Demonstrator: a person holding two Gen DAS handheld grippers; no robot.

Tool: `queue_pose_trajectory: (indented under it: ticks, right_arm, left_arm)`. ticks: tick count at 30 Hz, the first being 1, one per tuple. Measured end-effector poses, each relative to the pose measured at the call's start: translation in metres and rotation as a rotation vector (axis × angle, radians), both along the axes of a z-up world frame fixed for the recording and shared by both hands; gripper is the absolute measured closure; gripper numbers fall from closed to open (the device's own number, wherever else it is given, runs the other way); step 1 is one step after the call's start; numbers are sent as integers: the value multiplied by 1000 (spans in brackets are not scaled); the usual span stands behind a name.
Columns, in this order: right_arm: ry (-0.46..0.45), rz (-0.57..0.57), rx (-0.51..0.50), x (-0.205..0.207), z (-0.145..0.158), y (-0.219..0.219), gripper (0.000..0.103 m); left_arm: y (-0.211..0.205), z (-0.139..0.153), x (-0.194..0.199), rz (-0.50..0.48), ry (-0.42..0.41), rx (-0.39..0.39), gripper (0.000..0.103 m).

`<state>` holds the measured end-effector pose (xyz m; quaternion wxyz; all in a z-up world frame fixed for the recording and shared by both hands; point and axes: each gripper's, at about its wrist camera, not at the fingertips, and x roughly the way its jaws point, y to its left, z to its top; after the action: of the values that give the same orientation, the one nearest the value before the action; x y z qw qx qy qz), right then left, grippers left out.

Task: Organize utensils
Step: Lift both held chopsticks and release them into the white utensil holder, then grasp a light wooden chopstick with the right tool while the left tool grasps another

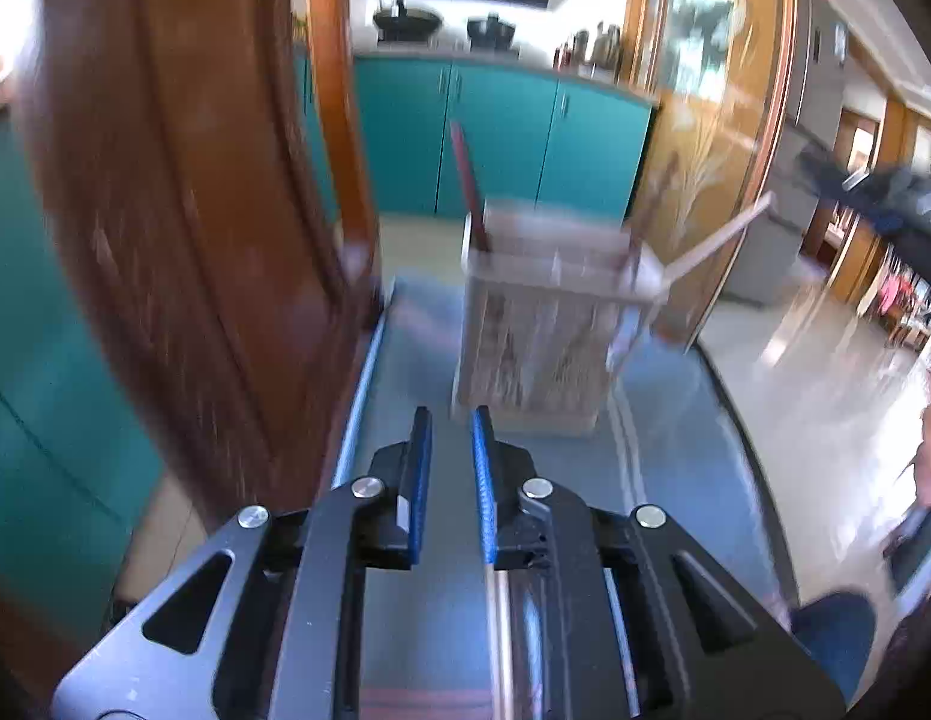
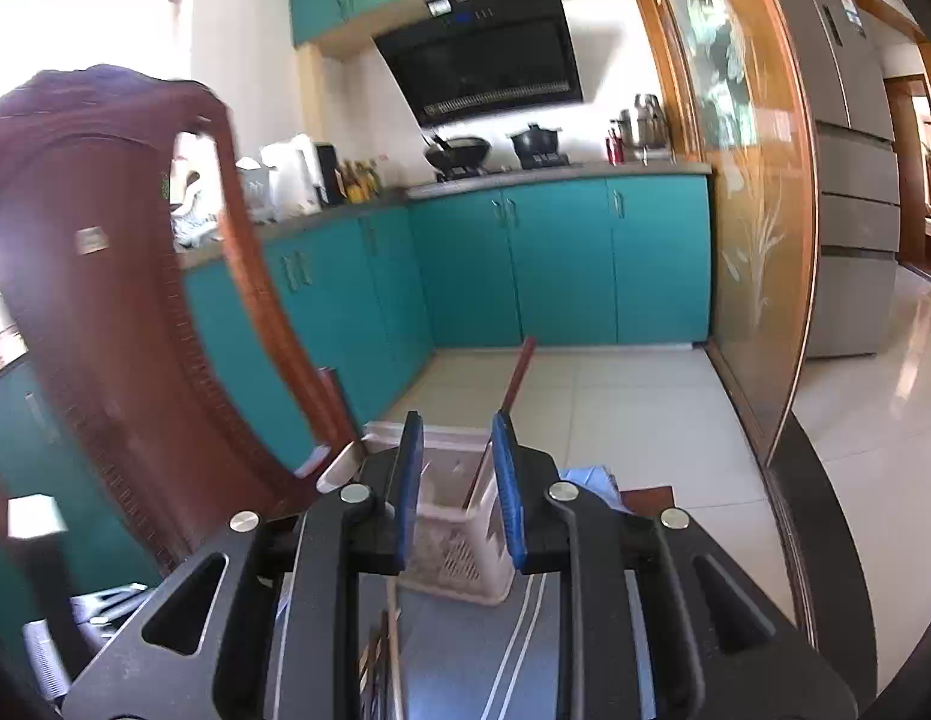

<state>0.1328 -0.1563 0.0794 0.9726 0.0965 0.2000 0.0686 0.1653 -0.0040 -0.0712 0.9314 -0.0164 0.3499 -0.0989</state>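
Observation:
A pale mesh utensil holder (image 1: 534, 336) stands on the grey-blue table (image 1: 417, 360), blurred. Red-brown chopsticks (image 1: 468, 186) and a pale utensil handle (image 1: 720, 240) stick out of it. My left gripper (image 1: 452, 414) is open and empty, just short of the holder's base. A thin light stick (image 1: 498, 630) lies on the table under that gripper. In the right wrist view the holder (image 2: 456, 516) sits right behind my open, empty right gripper (image 2: 456, 420), with a red-brown chopstick (image 2: 519, 375) rising from it. Dark sticks (image 2: 384, 654) lie on the table below.
A carved wooden chair back (image 1: 183, 252) stands close at the table's left, and it also shows in the right wrist view (image 2: 117, 324). Teal kitchen cabinets (image 2: 555, 264) and tiled floor (image 2: 633, 414) lie beyond. A blue cloth (image 2: 591, 477) lies right of the holder.

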Motion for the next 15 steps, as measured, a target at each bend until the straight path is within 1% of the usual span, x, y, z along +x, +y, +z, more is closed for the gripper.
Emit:
queue_pose_trajectory:
  ticks: [1,2,4,6,7,10,12,14,15]
  right_arm:
    - [43,32,5,-4,-16,6,79]
    - [97,57,4,-3,-31,12,79]
    - [311,132,-38,16,-85,35,79]
    - [464,188,-74,32,-129,55,79]
    - [529,210,-69,39,-148,63,79]
    - [645,229,-55,54,-180,76,79]
    - [688,221,-69,59,-191,81,79]
    - [702,212,-43,61,-194,79,80]
    - [716,205,-30,60,-195,76,88]
  left_arm:
    - [0,-8,-2,-3,25,6,88]
    - [-1,-22,-7,-9,65,14,88]
    - [-1,-41,-12,-19,122,13,88]
    - [-3,-57,-15,-22,180,-2,88]
    - [-3,-63,-17,-20,198,-5,88]
    - [-2,-70,-22,-18,227,-6,88]
    - [-1,-73,-25,-16,236,0,88]
    - [-2,-74,-23,-10,244,-1,88]
    - [-1,-78,-25,-9,248,-1,88]
